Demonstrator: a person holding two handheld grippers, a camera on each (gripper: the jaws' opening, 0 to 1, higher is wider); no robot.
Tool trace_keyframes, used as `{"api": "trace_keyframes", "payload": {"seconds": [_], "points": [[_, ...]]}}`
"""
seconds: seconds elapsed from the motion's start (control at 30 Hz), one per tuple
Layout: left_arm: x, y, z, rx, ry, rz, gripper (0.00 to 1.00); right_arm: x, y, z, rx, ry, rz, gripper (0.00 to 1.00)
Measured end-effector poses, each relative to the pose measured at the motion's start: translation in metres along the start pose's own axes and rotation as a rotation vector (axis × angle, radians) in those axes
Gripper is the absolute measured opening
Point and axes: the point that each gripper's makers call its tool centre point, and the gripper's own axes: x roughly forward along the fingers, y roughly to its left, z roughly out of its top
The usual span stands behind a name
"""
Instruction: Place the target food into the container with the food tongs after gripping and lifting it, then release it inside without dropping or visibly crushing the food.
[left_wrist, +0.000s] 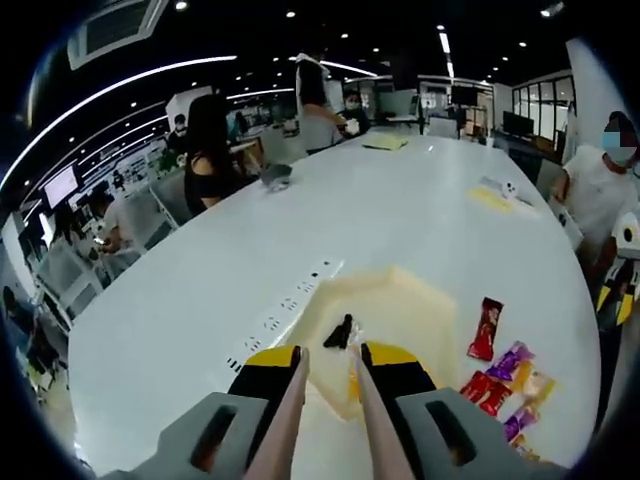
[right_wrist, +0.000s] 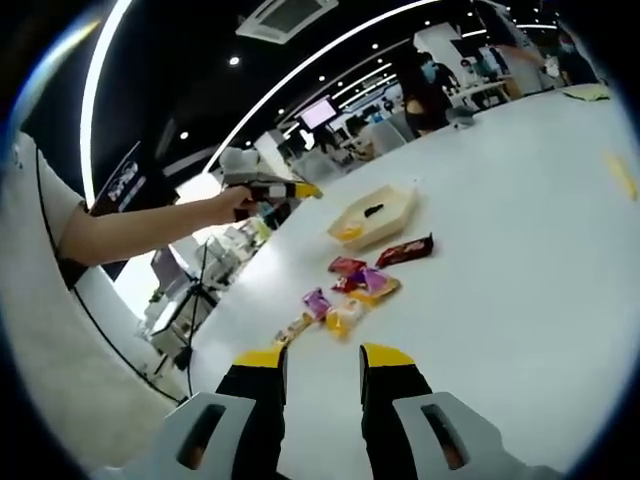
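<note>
My left gripper (left_wrist: 330, 352) is shut on a pair of pale food tongs (left_wrist: 290, 400), whose two arms run forward between the yellow-tipped jaws and stand apart at the tips. Just past the tips lies a small black piece of food (left_wrist: 343, 332) inside a pale yellow container (left_wrist: 420, 300), beside a yellow piece (left_wrist: 353, 385). In the right gripper view a hand holds the left gripper (right_wrist: 270, 190) above the table, left of the container (right_wrist: 390, 222); the black piece (right_wrist: 372, 210) and the yellow piece (right_wrist: 348, 232) lie in it. My right gripper (right_wrist: 323, 362) stands open above the table with nothing between its jaws.
Wrapped snacks lie on the white table (left_wrist: 200, 300) beside the container: a dark red bar (right_wrist: 405, 250), red packs (right_wrist: 345, 266), purple packs (right_wrist: 317, 300) and yellow ones (right_wrist: 340, 318). People sit and stand along the table's far edges. A power strip (left_wrist: 285, 305) is set into the table.
</note>
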Motion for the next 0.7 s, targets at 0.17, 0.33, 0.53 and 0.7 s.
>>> {"api": "trace_keyframes", "payload": {"seconds": [0.17,0.33,0.53,0.7], "points": [[-0.004,-0.006,-0.002,-0.008,-0.007,-0.011,0.23,-0.003,0.0,-0.001,-0.001,0.003,-0.001,0.28],[-0.01,-0.013,-0.003,-0.01,-0.015,-0.013,0.23,-0.003,0.002,-0.002,-0.006,0.005,0.008,0.28],[-0.019,-0.02,-0.003,-0.018,-0.021,-0.019,0.23,0.0,0.006,-0.001,-0.007,0.006,0.028,0.28],[-0.025,-0.021,-0.006,-0.027,-0.023,-0.019,0.23,0.004,0.009,-0.001,-0.012,0.011,0.044,0.28]]}}
